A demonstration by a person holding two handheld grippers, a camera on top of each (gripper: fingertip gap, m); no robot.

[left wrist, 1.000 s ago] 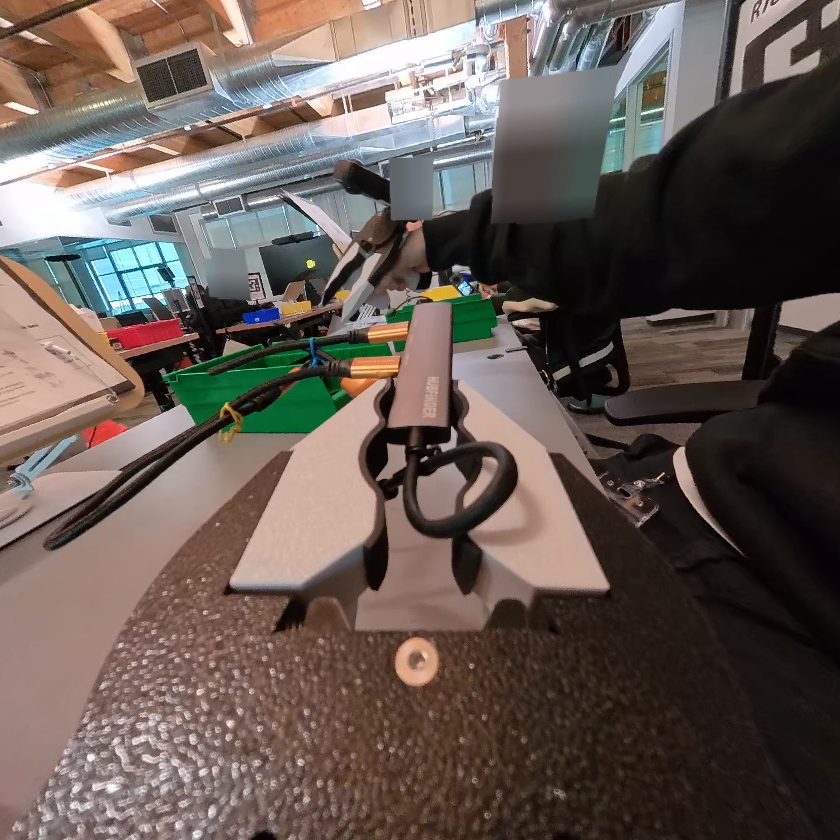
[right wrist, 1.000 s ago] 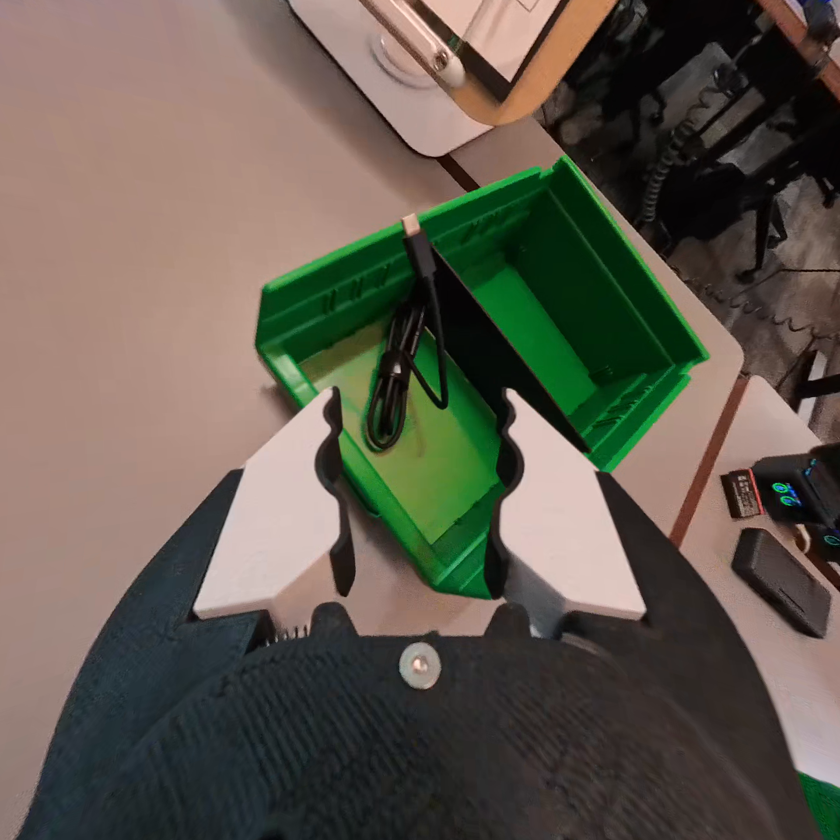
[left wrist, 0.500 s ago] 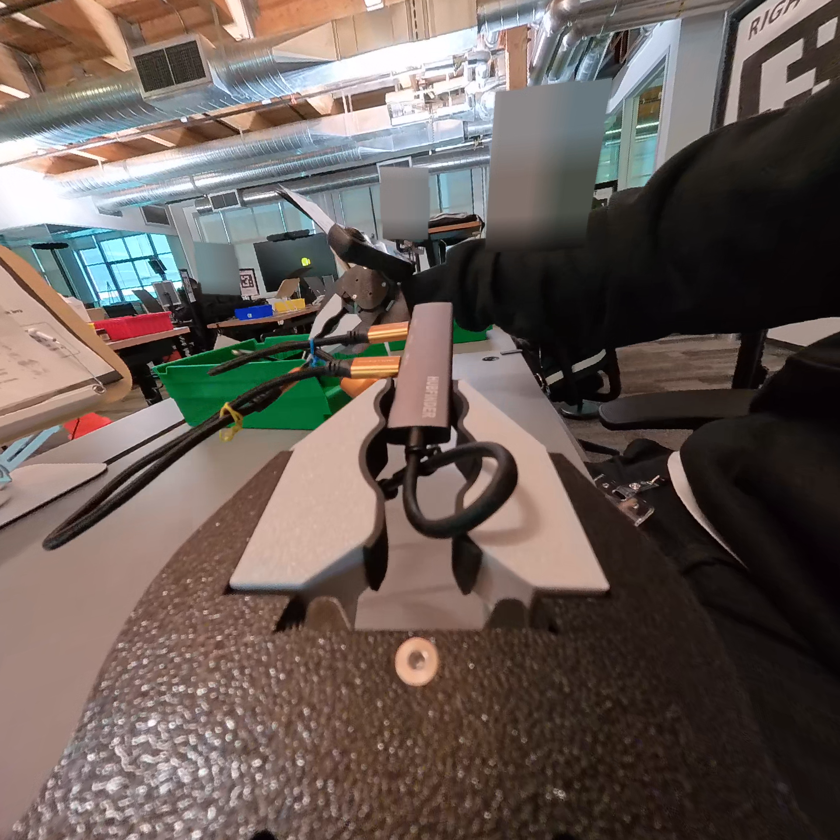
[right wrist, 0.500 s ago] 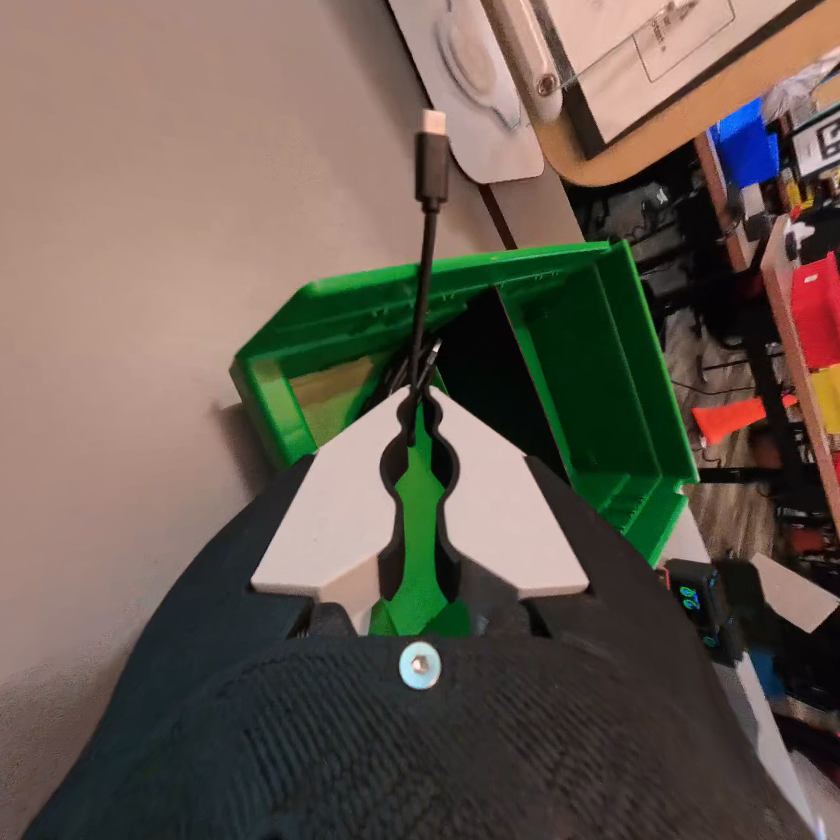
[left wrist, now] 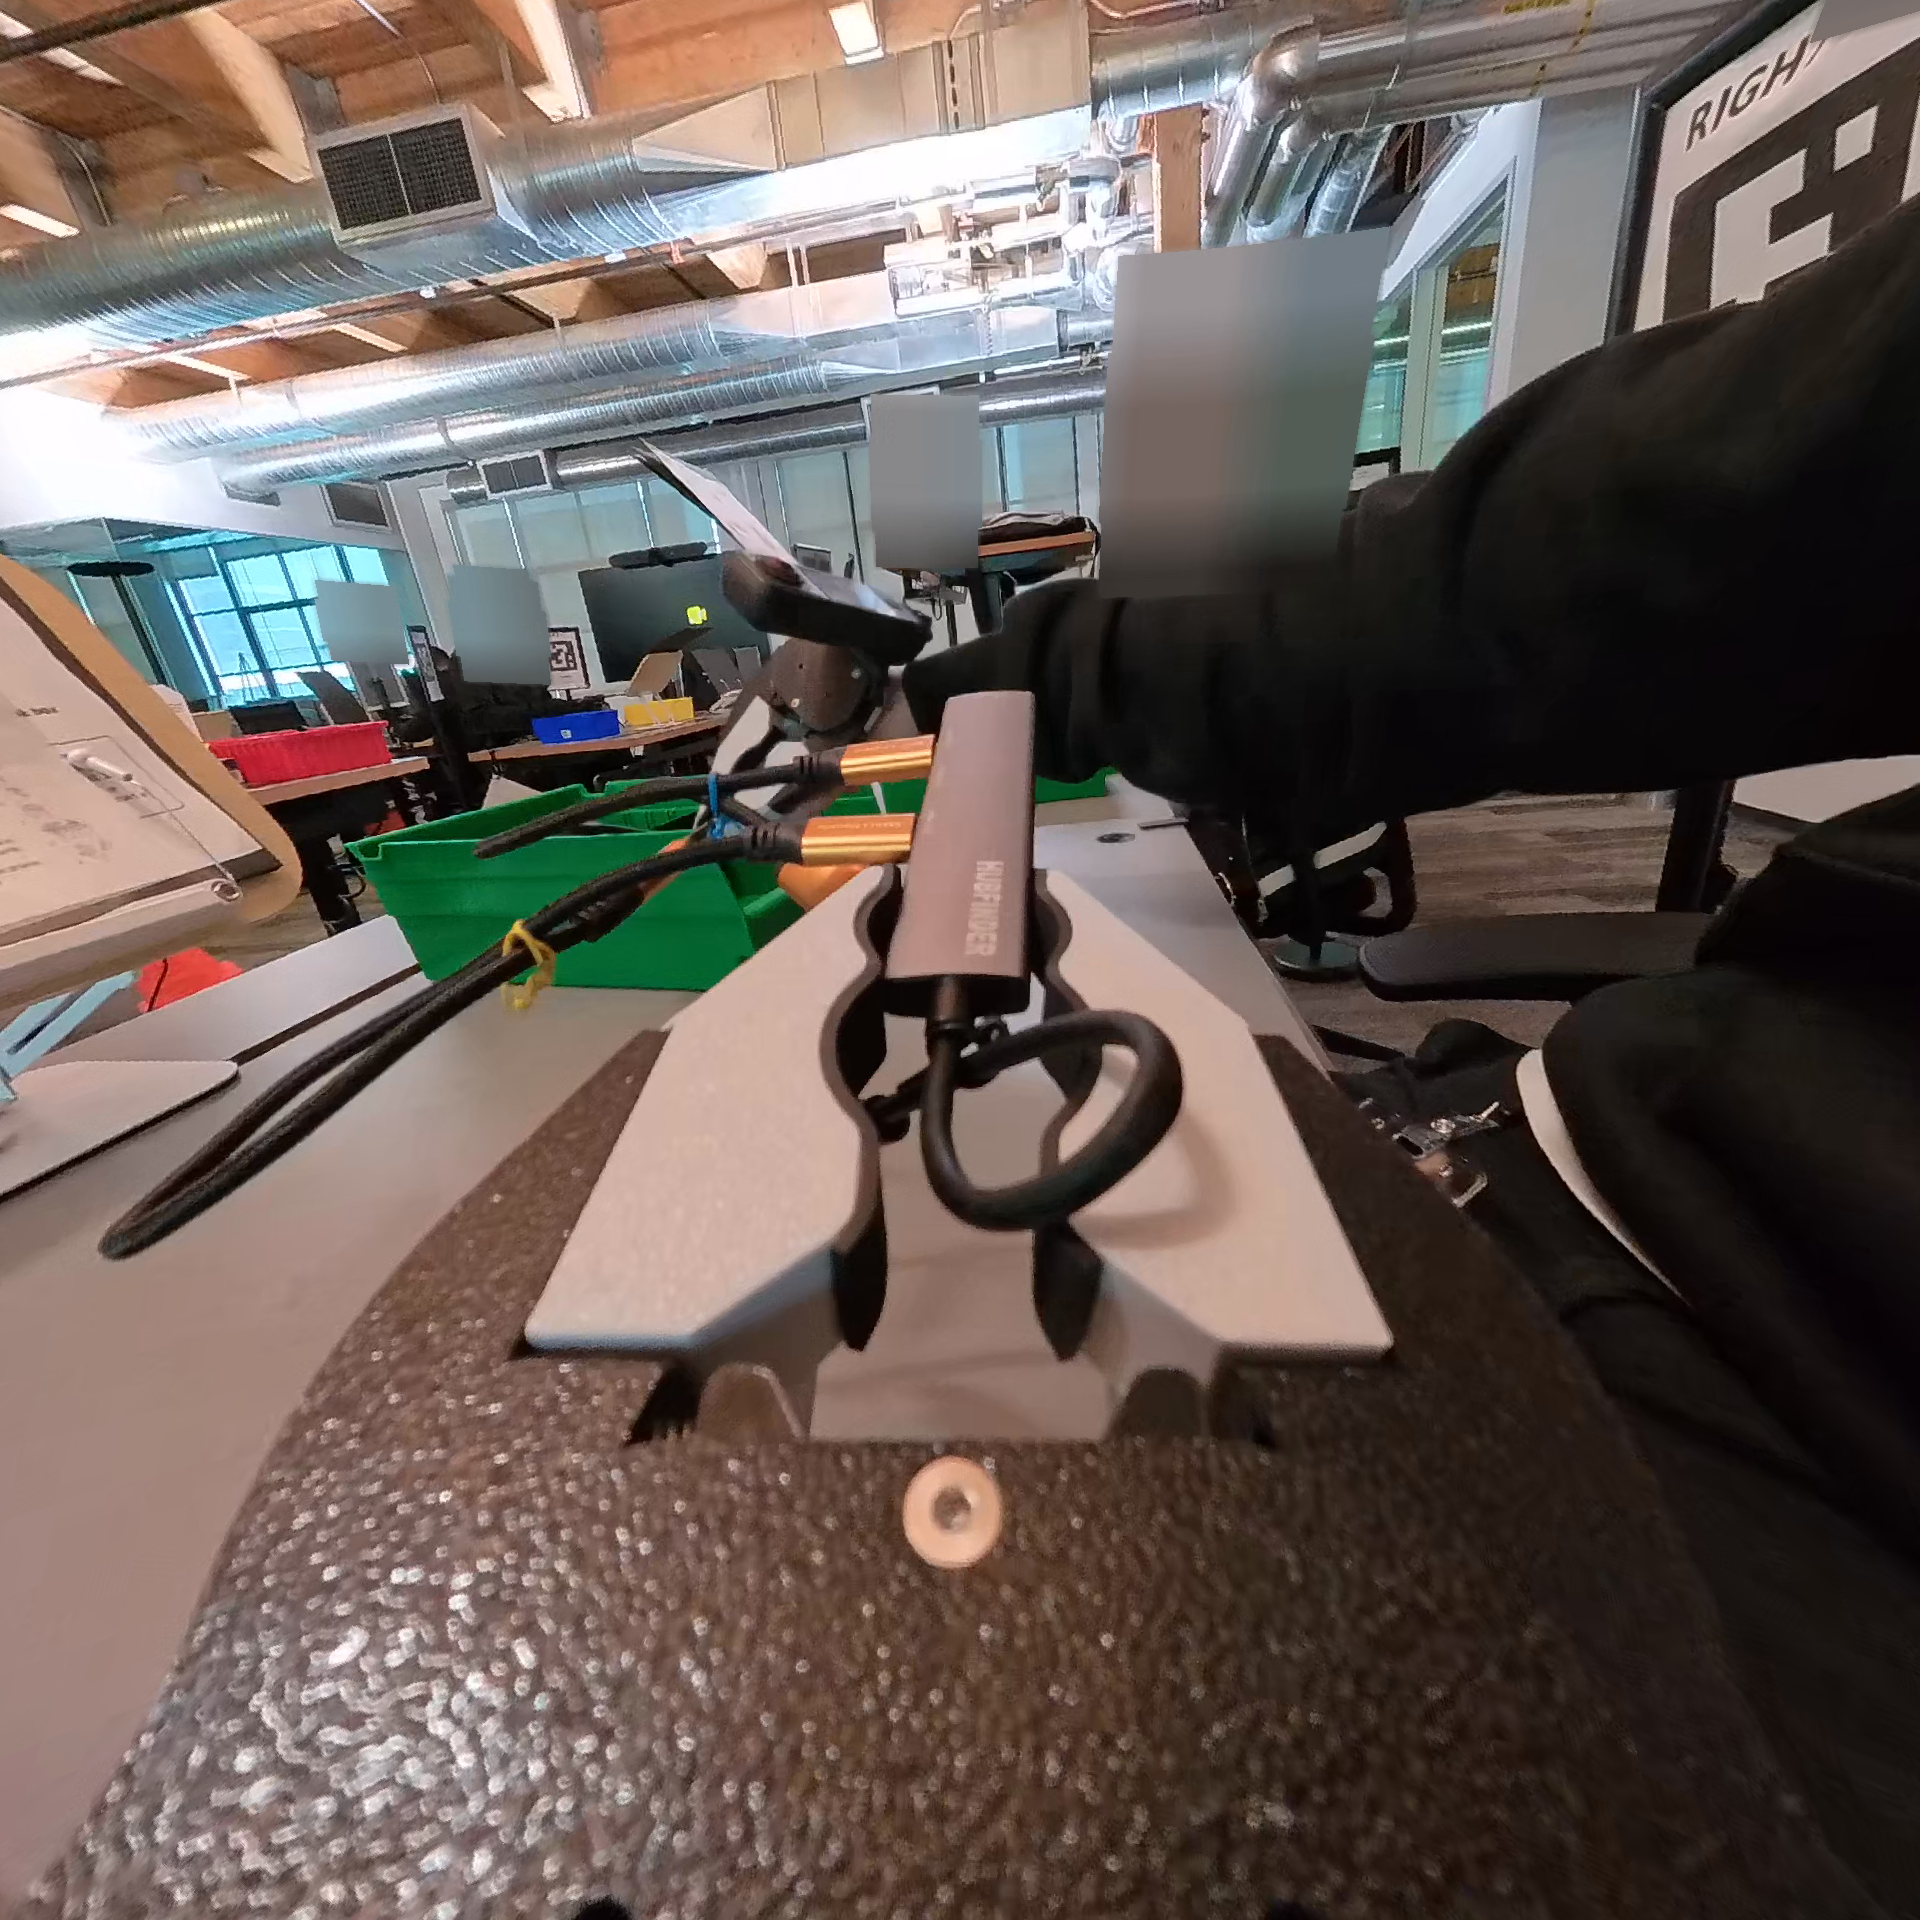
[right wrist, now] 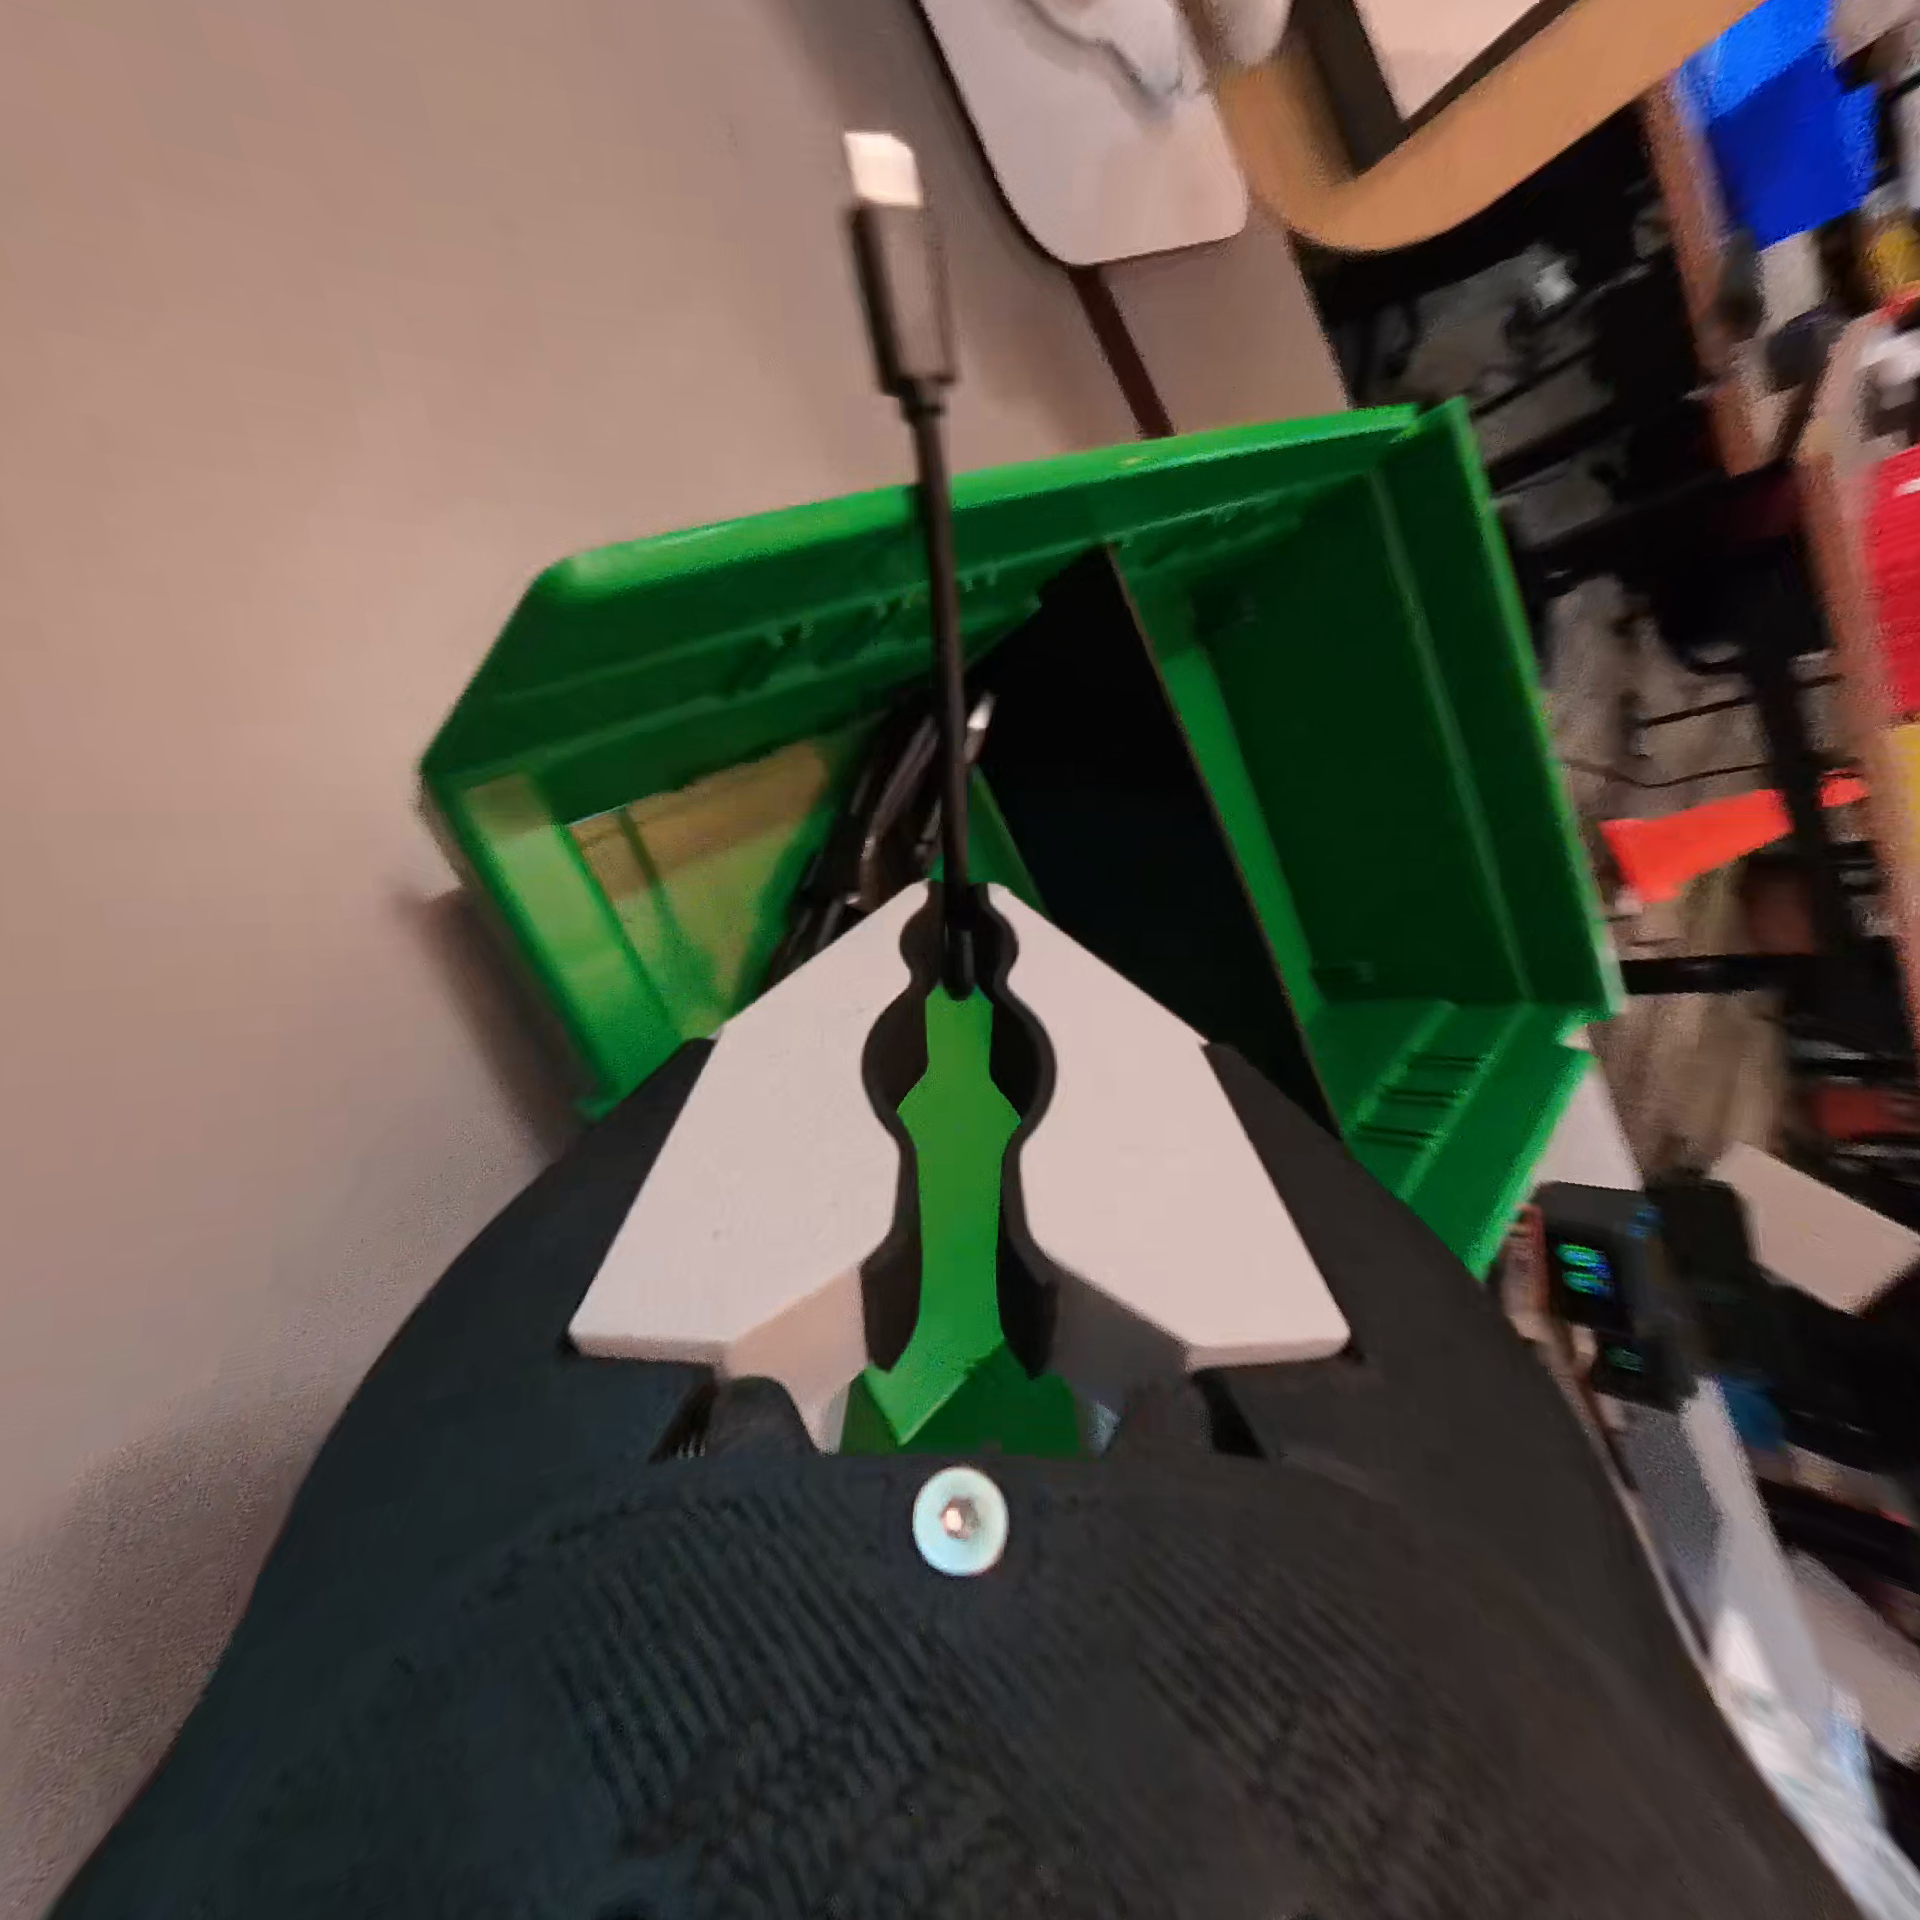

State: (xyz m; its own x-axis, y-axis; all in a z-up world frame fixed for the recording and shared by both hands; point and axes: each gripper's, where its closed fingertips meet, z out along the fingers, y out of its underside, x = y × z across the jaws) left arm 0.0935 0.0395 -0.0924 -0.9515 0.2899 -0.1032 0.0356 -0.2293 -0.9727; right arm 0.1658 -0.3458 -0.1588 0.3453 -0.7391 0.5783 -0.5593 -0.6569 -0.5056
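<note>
Two grippers are in play, each clamped on something. The left gripper point(left wrist: 961, 935) has its fingers point(left wrist: 748, 1122) closed on a slim grey hub point(left wrist: 971, 842), which stands up out of the grip and leans away from the camera. A short black lead point(left wrist: 1049, 1122) curls in a loop from the hub's near end, lying over the fingers. Two gold-collared plugs point(left wrist: 862, 836) sit in the hub's left side, and their braided black cables point(left wrist: 343, 1060) trail down to the left onto the grey table point(left wrist: 208, 1403). Beyond the hub stands a green bin point(left wrist: 540, 894), and a black sleeve point(left wrist: 1507, 623) reaches across from the right toward it.

The right gripper point(right wrist: 956, 935) is pinched on a thin black cable point(right wrist: 940, 623) at the very tips of its fingers point(right wrist: 769, 1143). The cable rises from the tips to a plug point(right wrist: 899, 281) with a pale metal end, held up over the table point(right wrist: 312, 416). The rest of the cable bunches in the left compartment of the bin point(right wrist: 727, 613), just beyond the fingertips. A dark divider point(right wrist: 1122, 831) splits the bin in two. The view is somewhat blurred.
</note>
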